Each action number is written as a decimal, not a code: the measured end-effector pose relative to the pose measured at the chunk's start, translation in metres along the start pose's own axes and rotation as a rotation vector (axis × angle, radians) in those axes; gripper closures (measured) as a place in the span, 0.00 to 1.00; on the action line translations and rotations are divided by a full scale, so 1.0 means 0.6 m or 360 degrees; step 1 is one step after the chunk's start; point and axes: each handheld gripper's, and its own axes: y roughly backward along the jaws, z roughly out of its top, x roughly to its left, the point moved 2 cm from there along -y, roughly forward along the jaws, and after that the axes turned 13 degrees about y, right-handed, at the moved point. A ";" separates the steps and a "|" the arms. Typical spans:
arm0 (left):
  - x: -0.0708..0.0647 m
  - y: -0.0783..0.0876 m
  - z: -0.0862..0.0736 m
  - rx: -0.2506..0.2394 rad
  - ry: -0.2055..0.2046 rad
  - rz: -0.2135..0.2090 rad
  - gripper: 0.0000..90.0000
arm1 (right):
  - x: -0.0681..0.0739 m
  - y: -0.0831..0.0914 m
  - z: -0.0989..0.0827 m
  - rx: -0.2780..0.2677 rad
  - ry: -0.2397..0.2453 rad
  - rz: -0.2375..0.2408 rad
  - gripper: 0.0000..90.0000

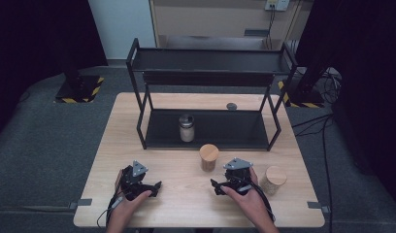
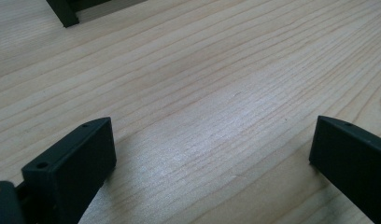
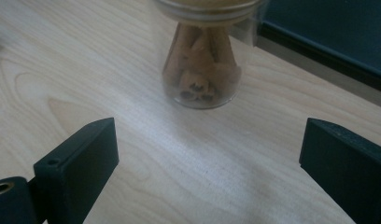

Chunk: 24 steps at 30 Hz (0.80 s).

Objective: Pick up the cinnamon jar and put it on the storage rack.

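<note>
high view: wooden table (image 1: 152, 204) on grey carpet (image 1: 41, 155)

A black two-tier rack (image 1: 206, 73) is standing on the worktop (image 1: 138, 160); a metal-lidded jar (image 1: 187, 127) is sitting on its lower shelf, a cork-lidded jar (image 1: 274, 179) resting well right of it.

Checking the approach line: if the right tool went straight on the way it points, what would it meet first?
Likely the jar of cinnamon sticks: it stands ahead between the open right tool's jaw lines, bare table before it. Depth is hard to judge.
</note>
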 end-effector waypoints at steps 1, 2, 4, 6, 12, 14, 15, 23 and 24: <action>0.000 0.000 0.000 0.0000 0.0000 0.0001 0.00 | -0.001 -0.002 0.001 -0.0003 -0.0001 -0.0008 0.05; 0.000 0.000 0.000 0.0000 0.0000 0.0000 0.00 | -0.002 -0.004 0.002 -0.0007 -0.0008 -0.0013 0.05; 0.000 0.000 0.000 0.0000 0.0000 0.0000 0.00 | -0.004 -0.009 0.005 -0.0007 -0.0018 -0.0015 0.06; 0.000 0.000 0.000 0.0000 0.0000 0.0000 0.00 | -0.005 -0.014 0.007 -0.0013 -0.0015 -0.0020 0.06; 0.000 0.000 0.000 0.0000 0.0000 0.0000 0.00 | -0.005 -0.025 0.015 -0.0039 -0.0027 -0.0040 0.06; 0.000 0.000 0.000 0.0000 0.0000 0.0000 0.00 | -0.003 -0.029 0.017 -0.0038 -0.0031 -0.0059 0.07; 0.000 0.000 0.000 0.0000 0.0000 0.0000 0.00 | -0.003 -0.031 0.017 -0.0041 -0.0040 -0.0062 0.07; 0.000 0.000 0.000 0.0001 -0.0001 0.0000 0.00 | -0.009 -0.042 0.021 -0.0058 -0.0073 -0.0069 0.07; 0.000 0.000 0.000 0.0000 0.0000 0.0000 0.00 | -0.009 -0.044 0.021 -0.0061 -0.0076 -0.0066 0.07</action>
